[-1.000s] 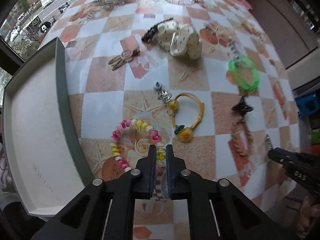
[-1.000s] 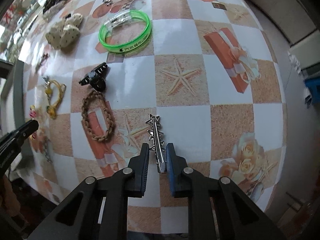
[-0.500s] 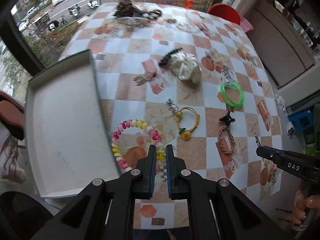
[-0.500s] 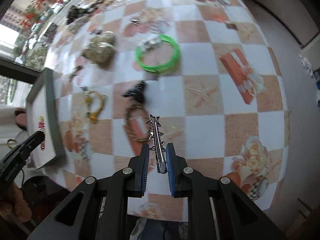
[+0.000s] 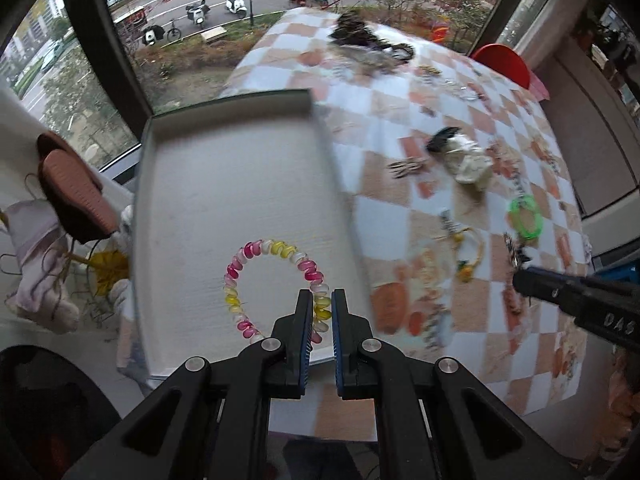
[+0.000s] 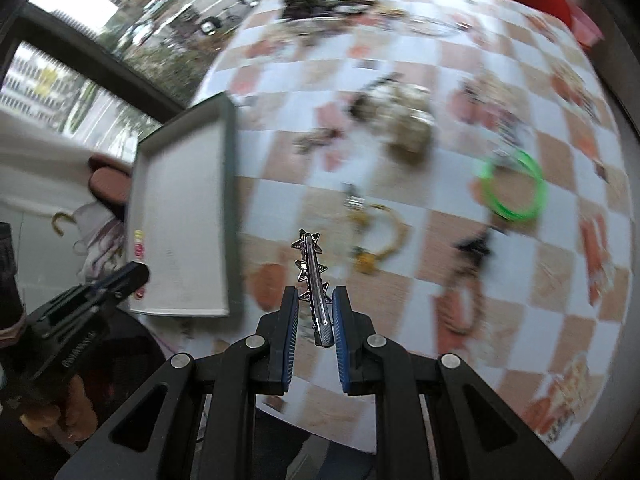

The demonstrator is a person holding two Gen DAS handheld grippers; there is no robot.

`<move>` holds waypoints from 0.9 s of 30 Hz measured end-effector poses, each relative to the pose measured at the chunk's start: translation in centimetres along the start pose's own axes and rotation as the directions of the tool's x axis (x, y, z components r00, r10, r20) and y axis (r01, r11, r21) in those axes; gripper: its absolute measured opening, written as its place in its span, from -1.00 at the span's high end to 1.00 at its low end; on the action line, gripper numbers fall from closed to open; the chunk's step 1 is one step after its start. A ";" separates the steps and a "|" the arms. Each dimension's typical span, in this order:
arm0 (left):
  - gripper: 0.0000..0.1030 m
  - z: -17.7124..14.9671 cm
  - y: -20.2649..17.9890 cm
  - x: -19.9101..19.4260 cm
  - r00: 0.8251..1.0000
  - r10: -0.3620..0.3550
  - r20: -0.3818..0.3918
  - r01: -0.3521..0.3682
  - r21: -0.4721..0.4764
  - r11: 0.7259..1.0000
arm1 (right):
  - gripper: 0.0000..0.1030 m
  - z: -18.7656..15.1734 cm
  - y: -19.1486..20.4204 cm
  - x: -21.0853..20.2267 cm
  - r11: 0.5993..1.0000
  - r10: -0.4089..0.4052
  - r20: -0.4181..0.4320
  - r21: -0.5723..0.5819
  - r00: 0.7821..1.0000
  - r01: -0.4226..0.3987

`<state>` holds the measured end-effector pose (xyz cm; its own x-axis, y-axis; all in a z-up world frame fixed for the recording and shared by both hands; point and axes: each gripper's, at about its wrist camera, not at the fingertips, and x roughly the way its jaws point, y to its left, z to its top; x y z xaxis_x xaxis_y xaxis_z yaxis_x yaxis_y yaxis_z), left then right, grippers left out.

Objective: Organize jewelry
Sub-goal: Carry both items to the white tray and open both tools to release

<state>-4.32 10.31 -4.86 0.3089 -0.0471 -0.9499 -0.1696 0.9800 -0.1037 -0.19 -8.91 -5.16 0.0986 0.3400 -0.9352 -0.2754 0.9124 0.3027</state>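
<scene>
My left gripper [image 5: 321, 300] is shut on a pink, yellow and white spiral coil bracelet [image 5: 264, 276] and holds it above the white floor of the grey-rimmed tray [image 5: 224, 184]. My right gripper [image 6: 314, 298] is shut on a silver hair clip with star shapes [image 6: 311, 268], held in the air above the checkered tablecloth, right of the tray [image 6: 180, 216]. The left gripper [image 6: 132, 276] shows at the tray's near corner in the right wrist view. The right gripper [image 5: 532, 280] shows at the right in the left wrist view.
On the tablecloth lie a green bangle [image 6: 514, 186], a yellow cord bracelet [image 6: 380, 236], a black claw clip [image 6: 474, 246], a braided brown loop [image 6: 460, 308], a cream dotted bow [image 6: 408, 124] and a dark pile of jewelry [image 5: 360, 36] at the far edge. A red chair [image 5: 502, 62] stands beyond the table.
My left gripper has lifted the coil bracelet off the table and carried it left over the tray. My right gripper has lifted the hair clip and moved left toward the tray.
</scene>
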 end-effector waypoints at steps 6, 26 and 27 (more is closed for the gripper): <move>0.75 -1.2 4.5 1.9 0.999 0.015 -0.046 -0.016 -0.021 1.000 | 0.64 0.8 5.5 3.8 0.998 0.038 -0.043 -0.040 0.998 -0.040; 0.75 -2.9 7.1 7.5 0.987 0.086 -0.139 -0.076 0.076 0.994 | 0.63 1.1 11.0 14.3 1.000 0.004 -0.217 -0.014 0.976 -0.007; 0.74 -3.0 7.1 7.5 0.986 0.085 -0.140 -0.074 0.080 0.994 | 0.63 1.1 11.1 14.4 1.000 0.001 -0.220 -0.011 0.975 -0.004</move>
<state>-5.98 16.32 -13.56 0.1587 0.0099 -0.9873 -0.1163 0.9932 -0.0087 -0.80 6.33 -15.03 -0.1146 0.2827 -0.9523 -0.2864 0.9085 0.3042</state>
